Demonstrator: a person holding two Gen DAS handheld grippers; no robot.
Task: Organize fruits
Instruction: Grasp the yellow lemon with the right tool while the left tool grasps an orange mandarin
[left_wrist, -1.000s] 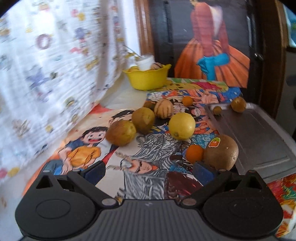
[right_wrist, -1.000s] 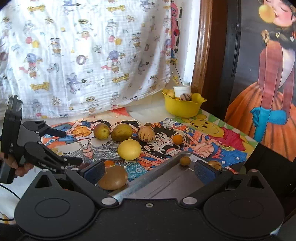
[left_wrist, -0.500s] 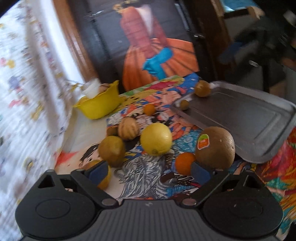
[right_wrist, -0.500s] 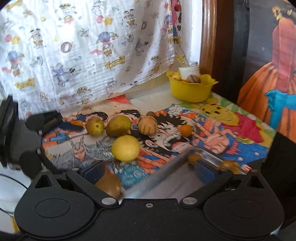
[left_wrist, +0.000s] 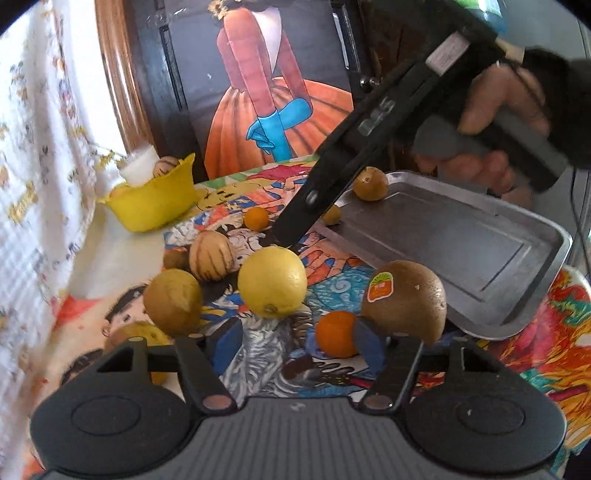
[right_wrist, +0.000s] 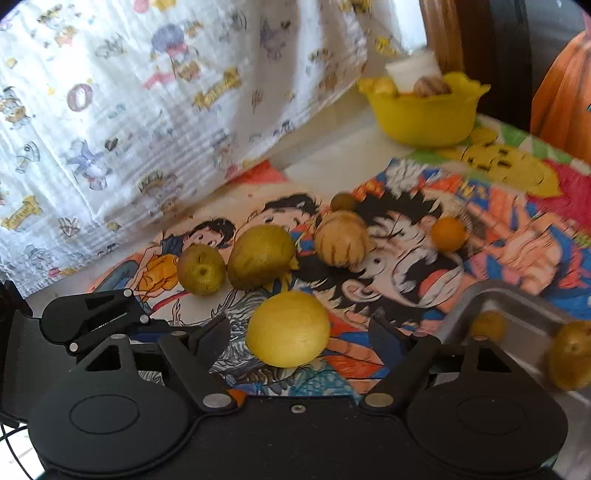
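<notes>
Though fuzzy, kiwi (left_wrist: 404, 301) w/ glossy sticker

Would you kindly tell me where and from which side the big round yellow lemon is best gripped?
Grip the big round yellow lemon across its widest middle, coming down from the near side. It already sits between the right tongs, whose jaws have just been closing but do not touch it. Its smooth curve would probably slip from an off-centre pinch. The olive-green fruit behind crowds the far side.

Scattered fruits (left_wrist: 272, 281) — two on tray (left_wrist: 480, 251)
</notes>
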